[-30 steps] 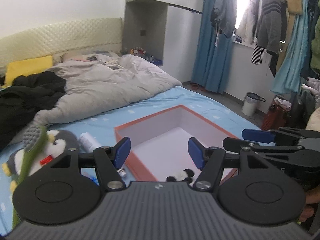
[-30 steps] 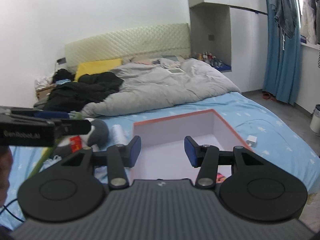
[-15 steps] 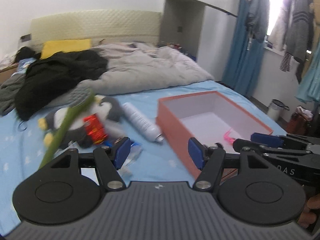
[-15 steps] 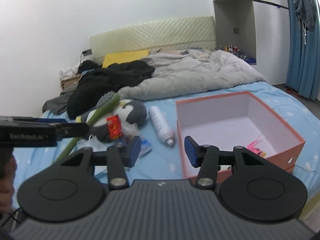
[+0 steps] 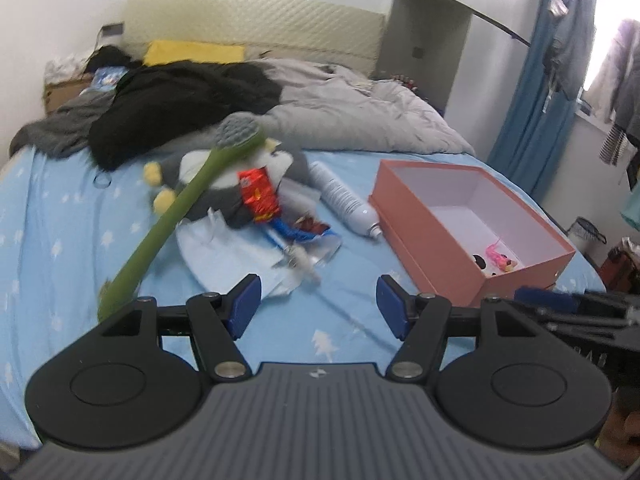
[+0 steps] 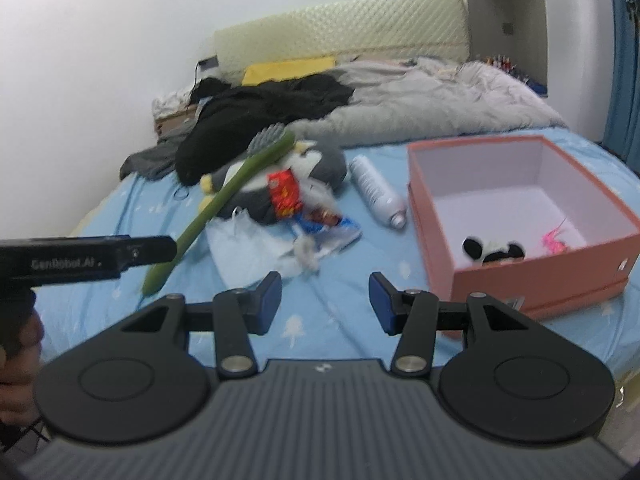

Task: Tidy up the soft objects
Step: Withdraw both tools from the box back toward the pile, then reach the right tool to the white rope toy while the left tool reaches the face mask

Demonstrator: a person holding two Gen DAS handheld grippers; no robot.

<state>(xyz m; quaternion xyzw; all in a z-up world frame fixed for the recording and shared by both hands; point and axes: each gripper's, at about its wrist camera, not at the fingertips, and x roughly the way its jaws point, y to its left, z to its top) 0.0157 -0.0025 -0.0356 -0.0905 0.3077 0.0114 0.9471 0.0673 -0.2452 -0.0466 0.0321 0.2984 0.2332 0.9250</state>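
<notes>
Left gripper (image 5: 318,304): jaws spread, nothing between the blue pads; bare blue star-print sheet (image 5: 60,232) beneath. Right gripper (image 6: 324,300): jaws spread a little narrower, likewise empty, over the same sheet.

Step in hand, as judged: approach to the heap of loose items for the next soft pick. Best done by keeping the jaws wide, coming down onto the plump body of the penguin plush (image 5: 224,184) rather than the wrappers, and closing across its belly, clear of the green long-handled brush (image 5: 176,212) lying over it.

Position of penguin plush: ahead of both grippers and up-left of the jaws, well apart from the pads, not between them. Red snack packet (image 5: 258,196) resting against its front. Crumpled white and blue wrappers (image 5: 256,256) nearer, just beyond the left pads. White bottle (image 5: 344,204) between heap and box.

Salmon-pink box (image 6: 496,280): right of the jaws, open, holding a small panda plush (image 6: 494,252) and a pink trinket (image 6: 554,240).
</notes>
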